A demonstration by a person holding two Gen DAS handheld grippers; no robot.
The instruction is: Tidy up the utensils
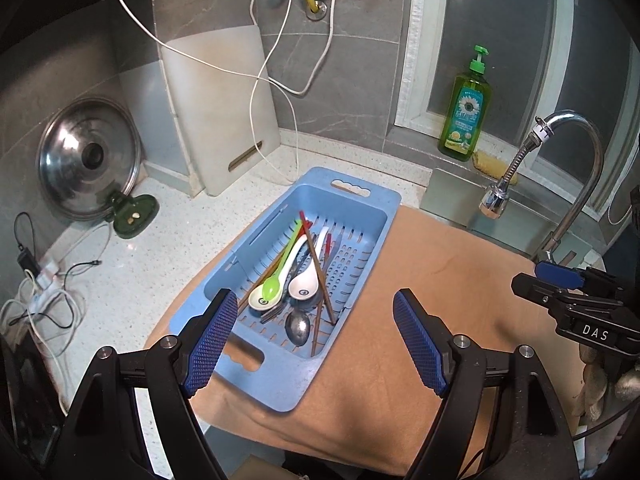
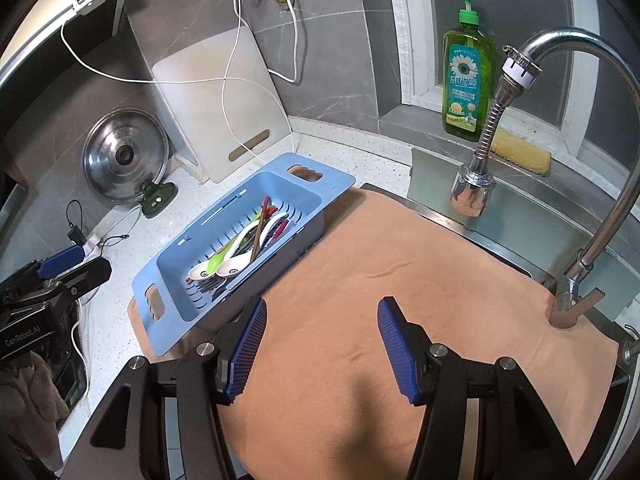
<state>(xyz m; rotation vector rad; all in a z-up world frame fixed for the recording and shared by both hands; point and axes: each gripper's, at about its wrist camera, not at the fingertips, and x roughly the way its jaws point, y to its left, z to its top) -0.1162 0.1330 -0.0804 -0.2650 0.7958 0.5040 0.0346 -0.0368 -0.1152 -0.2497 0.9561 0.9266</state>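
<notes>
The pale speckled desk (image 1: pixel 168 240) fills the left of both views, with an orange-tan cloth (image 2: pixel 400 280) spread over its right part toward the sink. A white cutting board (image 1: pixel 224 112) leans on the tiled wall at twelve o'clock from the blue slotted basket (image 1: pixel 360 204), and a steel pot lid (image 1: pixel 90 158) stands against the wall at about nine o'clock from that board. The curved tap (image 2: pixel 580 152) rises at three o'clock, with a green soap bottle (image 2: pixel 466 76) and a yellow sponge (image 2: pixel 520 152) on the sill behind it.

The basket lies half on the cloth, half on the bare desk. Inside it the utensils are piled together: white spoons (image 1: pixel 306 284), a green spoon (image 1: pixel 276 280), brown chopsticks (image 1: pixel 320 276) crossing over them, red-tipped chopsticks (image 1: pixel 304 220), and a metal spoon (image 1: pixel 298 326) at the near end.

The left hand-held gripper (image 1: pixel 316 340) hovers just above the basket's near end, jaws released and empty. The right hand-held gripper (image 2: pixel 322 344) hangs over bare cloth at four o'clock from the basket, jaws likewise apart, grasping nothing
</notes>
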